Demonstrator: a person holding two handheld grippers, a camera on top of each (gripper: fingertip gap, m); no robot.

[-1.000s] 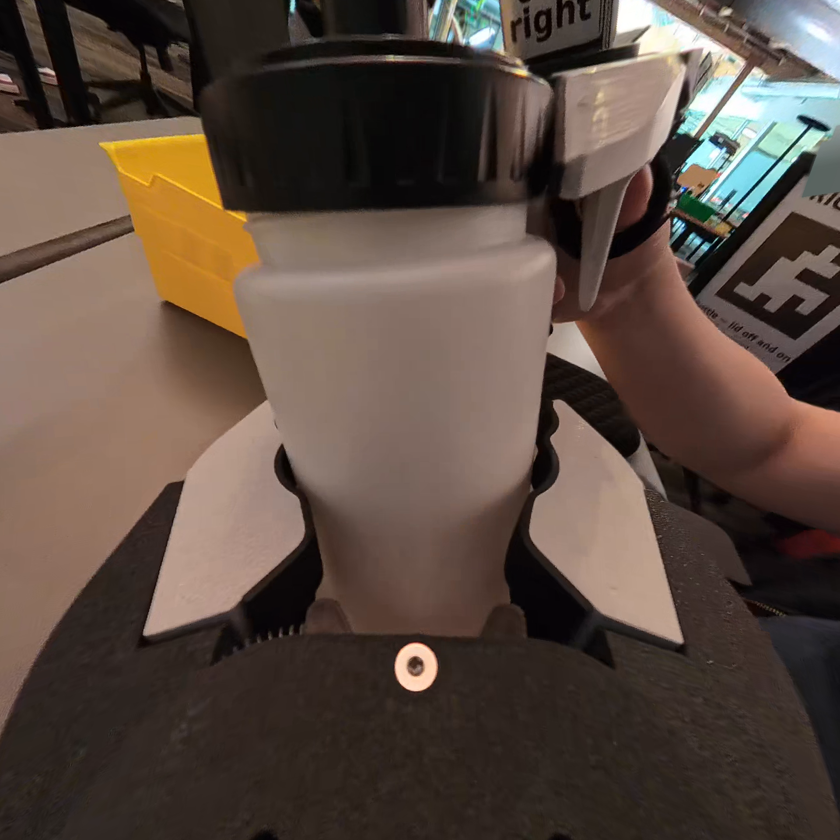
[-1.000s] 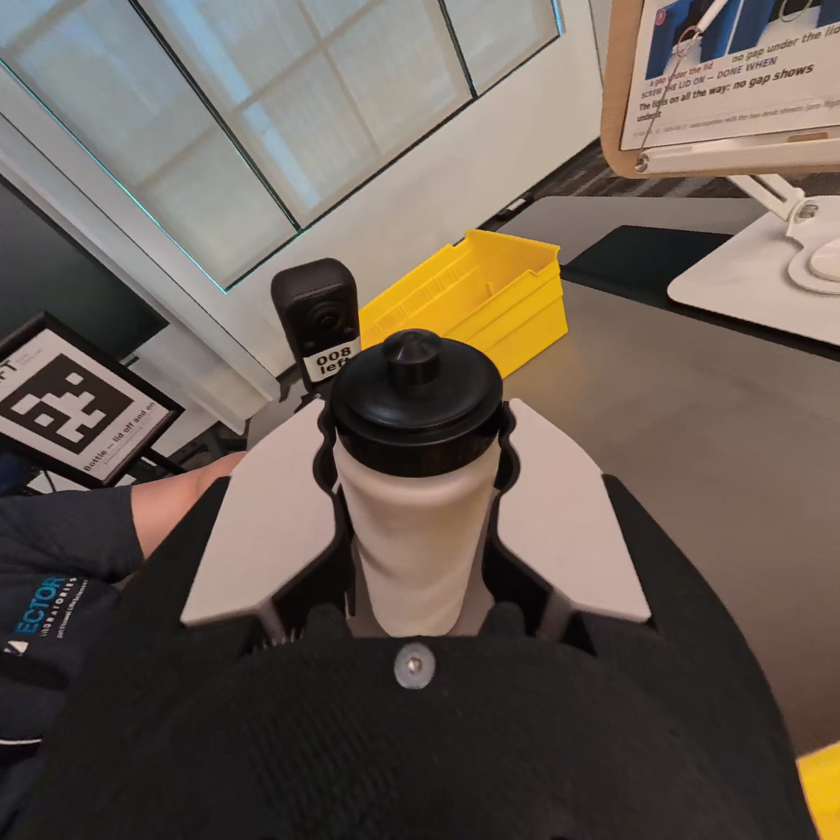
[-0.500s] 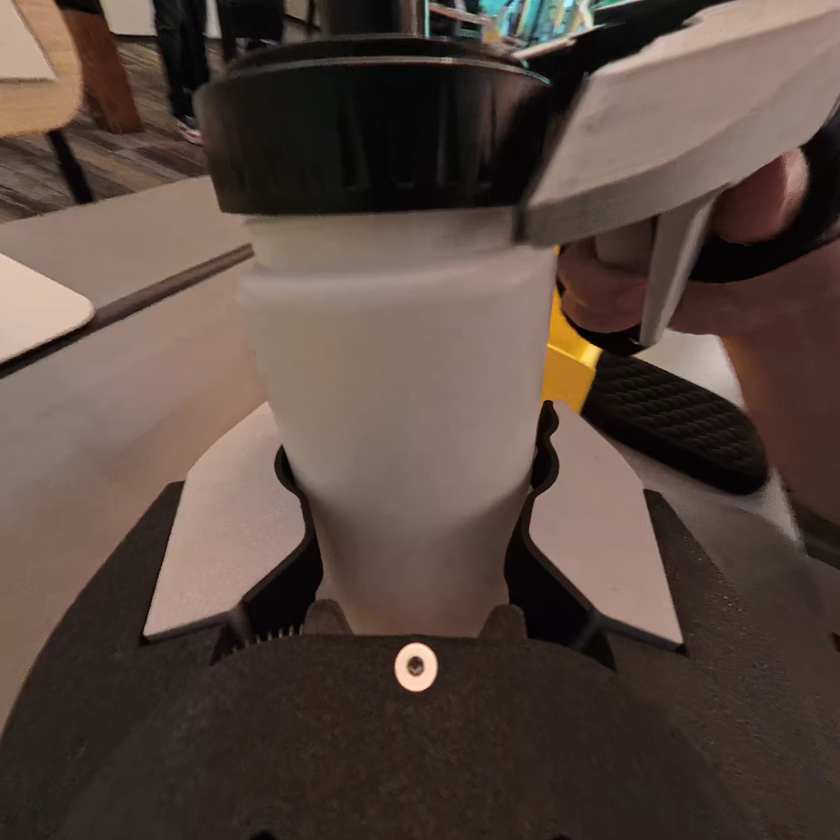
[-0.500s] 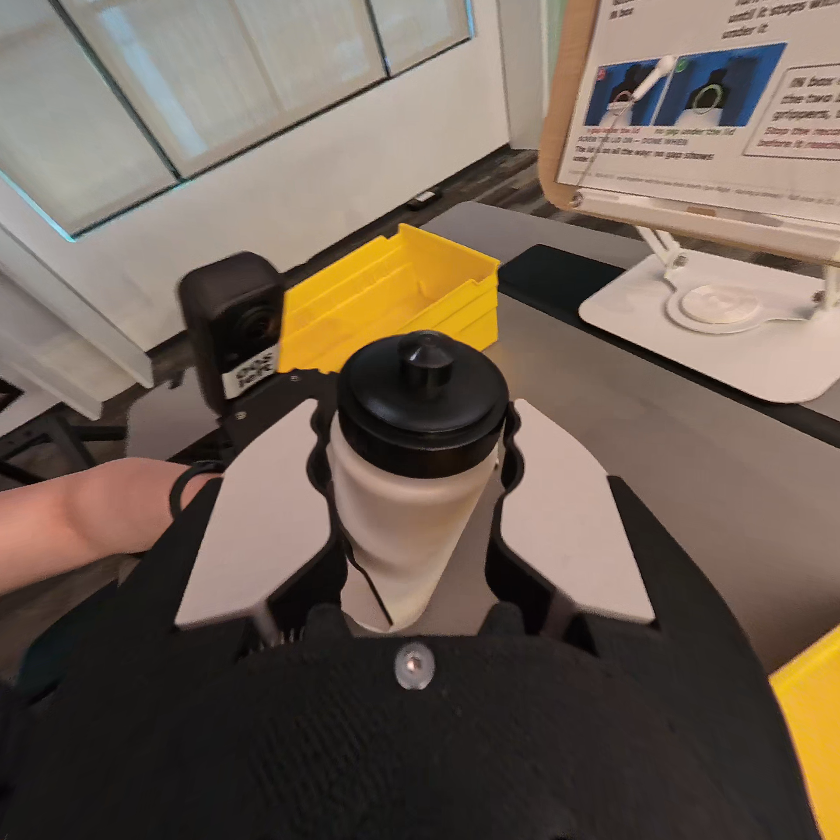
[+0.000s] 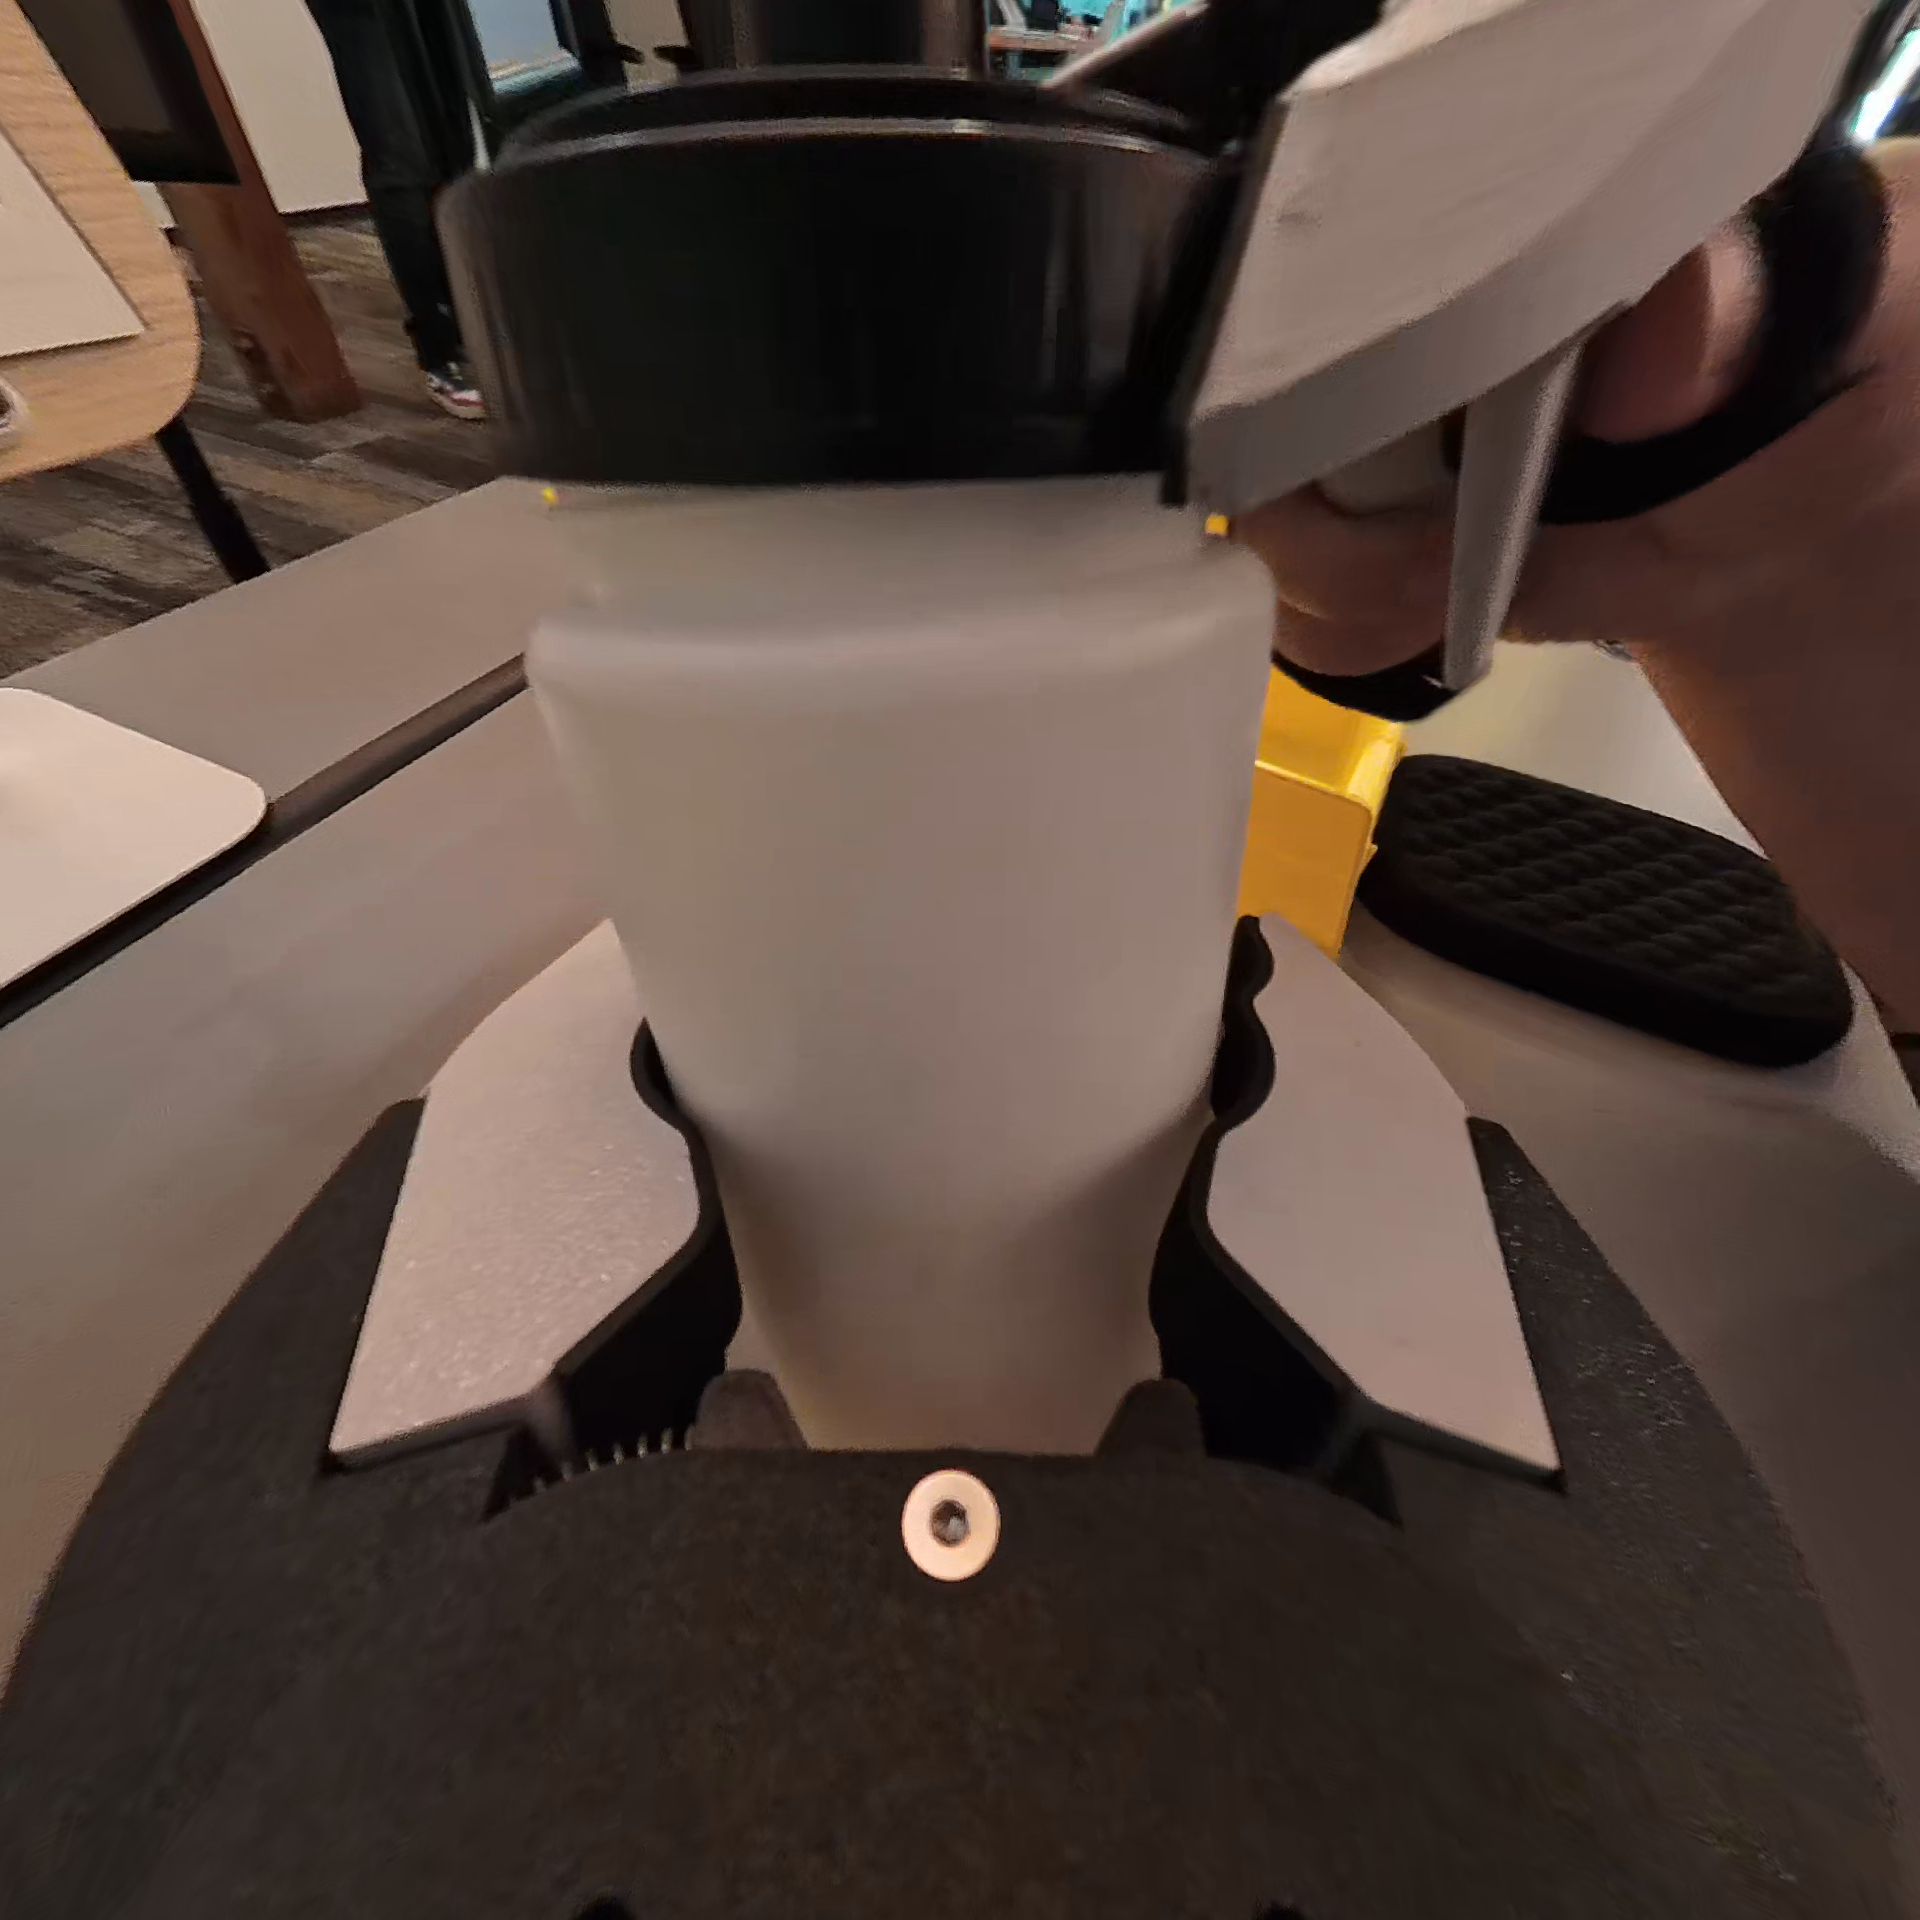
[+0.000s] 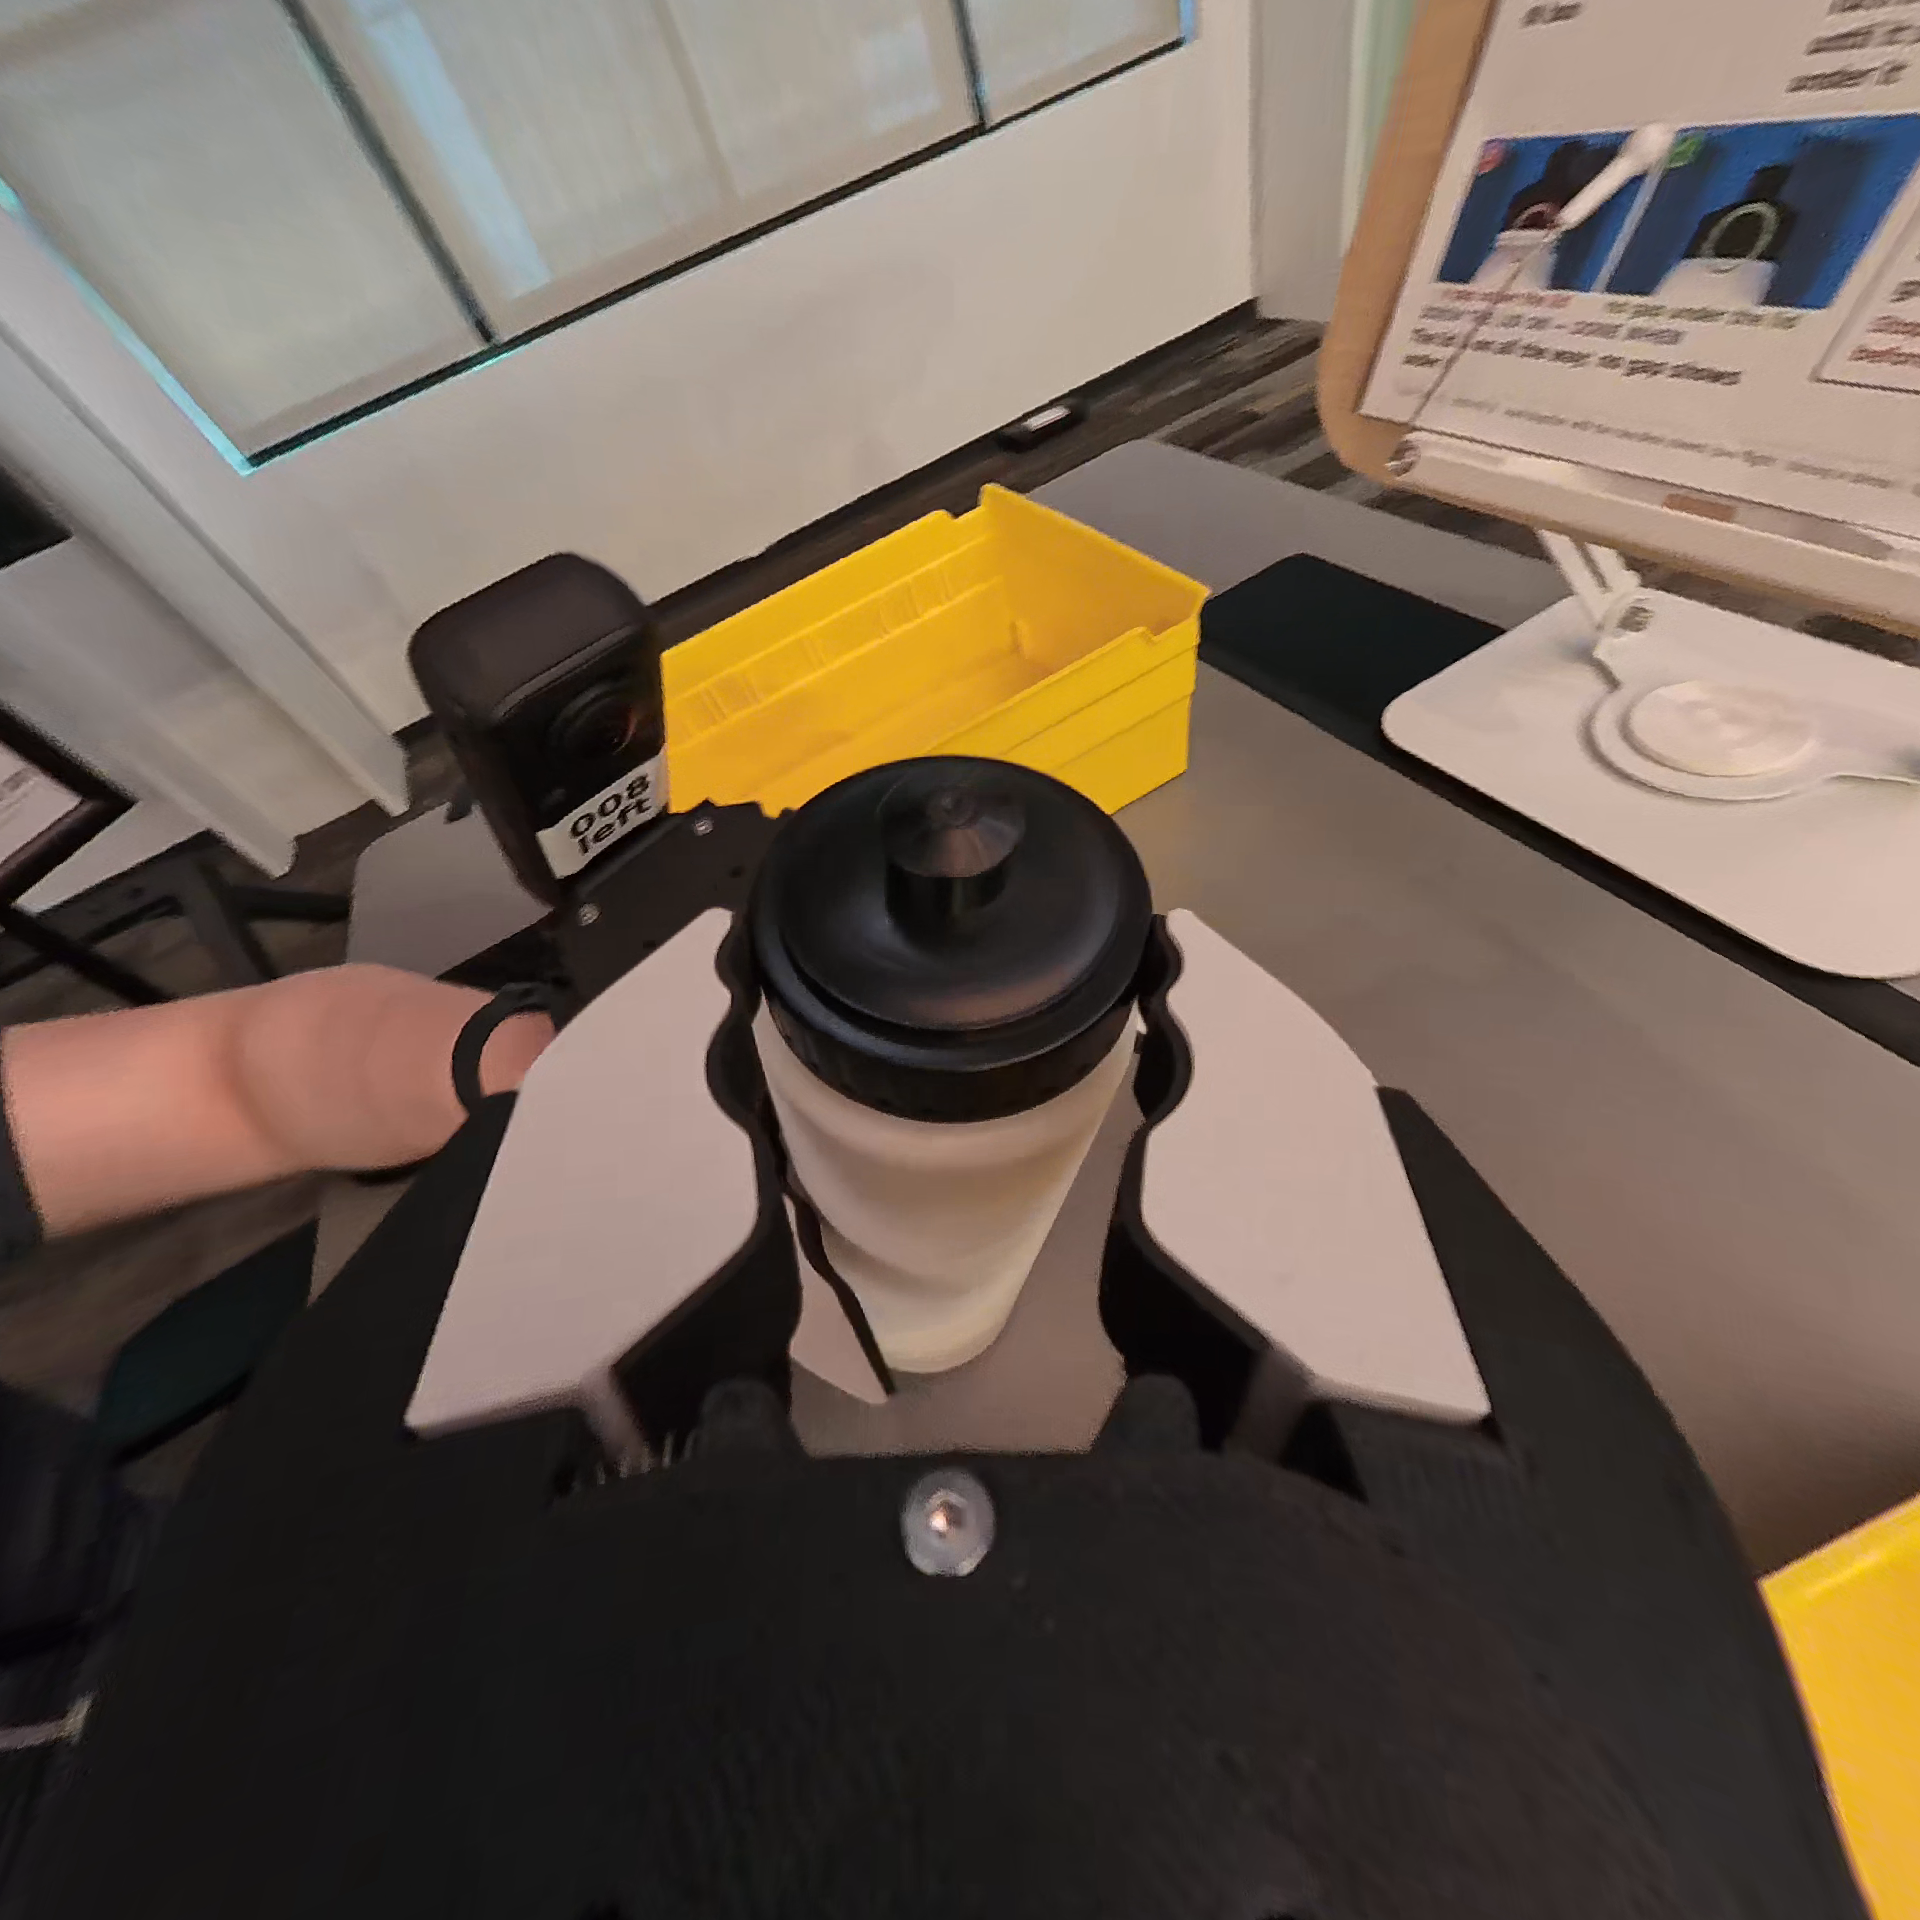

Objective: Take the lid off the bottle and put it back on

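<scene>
I'm clamping L gripper (image 5: pixel 940 1091) on white bottle (image 5: pixel 914 935); R gripper (image 6: pixel 951 997) is closing round black lid (image 6: pixel 951 935). Yellow bin (image 6: pixel 935 665) far, w/ nothing visible inside.

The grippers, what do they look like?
Both match. The left gripper has a rough black body, a silver screw in the middle and two flat pale grey fingers with wavy black inner edges. The right gripper looks the same. A small black camera with a white sticker rides the left one.
</scene>
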